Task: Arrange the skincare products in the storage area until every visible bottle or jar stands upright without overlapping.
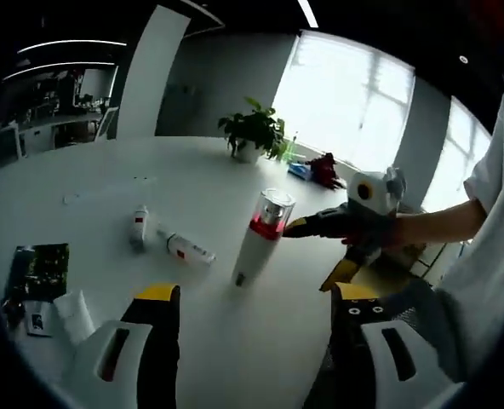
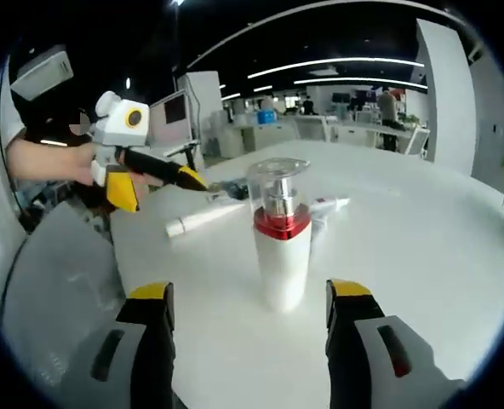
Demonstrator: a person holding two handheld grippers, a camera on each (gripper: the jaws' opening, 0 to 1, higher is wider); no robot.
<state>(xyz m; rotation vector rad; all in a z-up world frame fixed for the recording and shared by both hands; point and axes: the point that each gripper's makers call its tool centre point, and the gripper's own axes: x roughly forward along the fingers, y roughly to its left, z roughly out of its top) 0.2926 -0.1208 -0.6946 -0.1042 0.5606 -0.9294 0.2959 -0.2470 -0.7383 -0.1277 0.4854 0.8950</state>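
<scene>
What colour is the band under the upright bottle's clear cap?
Red, on the upright bottle; clearest in the right gripper view.

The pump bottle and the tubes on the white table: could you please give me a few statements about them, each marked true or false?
1. The pump bottle stands upright. True.
2. The right gripper is clamped on the bottle. False: its jaws are open, bottle between and beyond them.
3. Two tubes lie flat on the table. True.
4. The left gripper holds a tube. False: it is open and empty.
5. A potted plant stands on the table. True.
</scene>
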